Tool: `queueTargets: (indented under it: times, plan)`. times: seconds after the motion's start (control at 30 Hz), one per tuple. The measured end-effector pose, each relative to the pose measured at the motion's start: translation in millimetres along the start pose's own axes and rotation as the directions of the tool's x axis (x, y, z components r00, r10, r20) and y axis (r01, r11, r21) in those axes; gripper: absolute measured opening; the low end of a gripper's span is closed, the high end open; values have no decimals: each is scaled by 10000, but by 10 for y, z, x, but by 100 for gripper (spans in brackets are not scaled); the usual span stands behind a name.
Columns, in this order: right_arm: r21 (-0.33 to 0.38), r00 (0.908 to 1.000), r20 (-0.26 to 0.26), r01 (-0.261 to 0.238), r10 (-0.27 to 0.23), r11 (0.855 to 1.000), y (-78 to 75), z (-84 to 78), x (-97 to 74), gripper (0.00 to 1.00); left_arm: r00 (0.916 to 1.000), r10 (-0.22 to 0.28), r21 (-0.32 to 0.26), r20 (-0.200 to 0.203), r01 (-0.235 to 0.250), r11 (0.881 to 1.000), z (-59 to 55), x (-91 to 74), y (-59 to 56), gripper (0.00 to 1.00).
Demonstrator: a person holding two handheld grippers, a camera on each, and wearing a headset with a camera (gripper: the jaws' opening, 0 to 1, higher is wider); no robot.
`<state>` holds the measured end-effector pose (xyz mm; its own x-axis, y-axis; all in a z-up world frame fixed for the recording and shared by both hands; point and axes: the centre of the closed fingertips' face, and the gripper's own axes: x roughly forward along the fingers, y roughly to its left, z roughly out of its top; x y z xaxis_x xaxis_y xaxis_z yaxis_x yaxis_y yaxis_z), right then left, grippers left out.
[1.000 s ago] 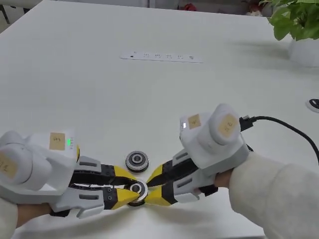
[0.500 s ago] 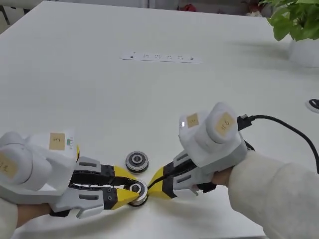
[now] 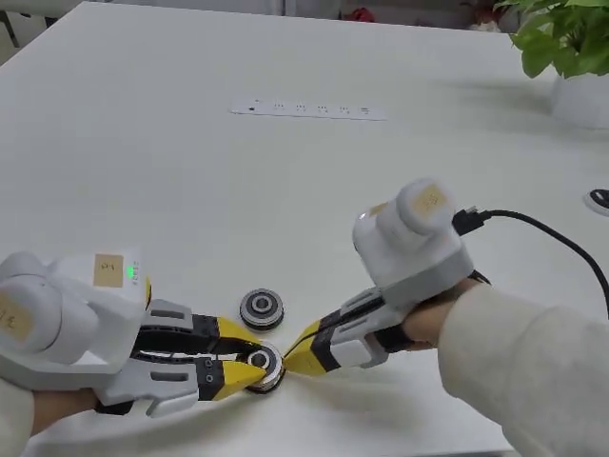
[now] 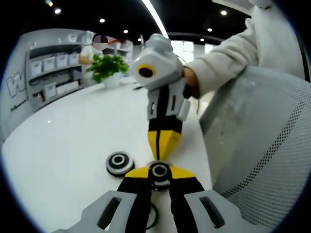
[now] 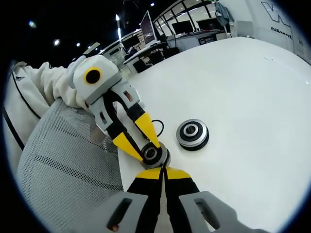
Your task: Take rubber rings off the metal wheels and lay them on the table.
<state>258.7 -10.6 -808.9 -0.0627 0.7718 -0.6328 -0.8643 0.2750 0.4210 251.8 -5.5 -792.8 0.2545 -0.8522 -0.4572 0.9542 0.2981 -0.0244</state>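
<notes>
Left jaws: the left gripper [image 3: 253, 362] pinches the held wheel [image 5: 153, 154] between its yellow tips, low at the counter [image 3: 190, 190]. I judge this to be an anchor, so that a pull on the ring does not drag the wheel along.
Right jaws: the right gripper [image 5: 165, 171] has its jaws pressed together, with the tips touching the wheel's rim opposite the left jaws. I cannot tell whether they nip the rubber ring [image 5: 161, 156].
Task's thing: the ring looks still seated on the wheel, inside the left jaws and at the right jaws' tips.
Spare wheel [image 3: 262, 307]: it lies flat just beyond both sets of tips and apart from them, probably awaiting its turn.
Change: a second ago the right jaws stood spread about the wheel. Now they are closed and that gripper has rolled more upright, with its tip kept at the rim. The left gripper and both wheels have stayed put.
</notes>
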Motion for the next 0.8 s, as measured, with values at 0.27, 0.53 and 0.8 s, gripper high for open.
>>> queueTargets:
  times: [0.27, 0.53, 0.8]
  plan:
    - [1377, 9976, 636, -365, 279, 9898, -9, 54, -47, 0, 10000, 10, 2, 1, -10, 10000, 1, -1, -1, 14]
    - [1723, 9960, 786, -546, 415, 9835, 21, 78, -37, 0, 10000, 10, 16, 3, -10, 10000, 0, -3, -2, 14]
    - [1733, 9955, 824, -598, 460, 9831, 72, 100, -22, 0, 10000, 16, -10, 85, -16, 10000, 0, -8, -2, 14]
